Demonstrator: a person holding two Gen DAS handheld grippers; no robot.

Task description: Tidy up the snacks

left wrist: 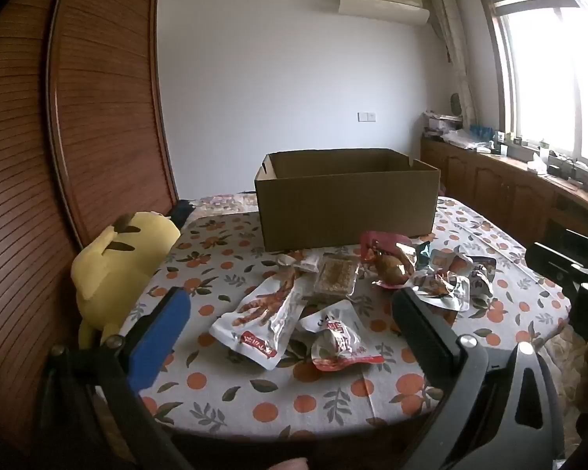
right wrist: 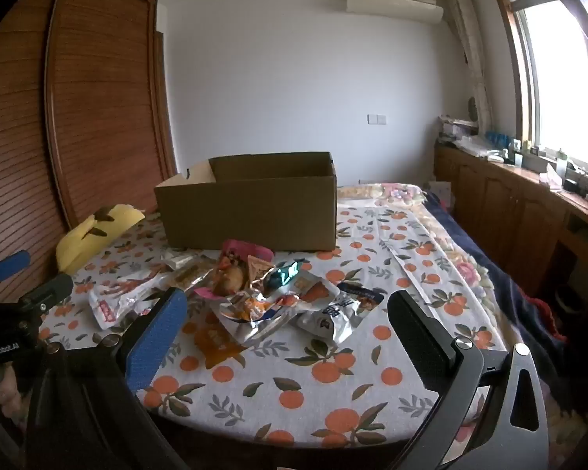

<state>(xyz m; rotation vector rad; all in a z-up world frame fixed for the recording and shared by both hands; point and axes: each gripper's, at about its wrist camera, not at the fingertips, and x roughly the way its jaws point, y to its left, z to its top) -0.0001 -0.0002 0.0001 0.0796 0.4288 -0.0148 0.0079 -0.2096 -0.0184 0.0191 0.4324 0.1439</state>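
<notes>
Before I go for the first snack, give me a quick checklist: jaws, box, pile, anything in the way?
1. Left gripper jaws wide apart, nothing between them: ok.
2. Right gripper jaws wide apart, nothing held: ok.
3. Cardboard box open at the top, upright behind the pile: ok. Whether it is empty: cannot tell, the floor is hidden.
4. Snack packets loose on the tablecloth, none in the box that shows; chicken-feet packet lies nearest the left gripper: ok.
5. Packets on the right overlap, the blue-and-white packet partly tucked under the foil ones: not ok for a clean single pick.
6. Yellow plush toy at the table's left edge, apart from the pile: ok.
</notes>
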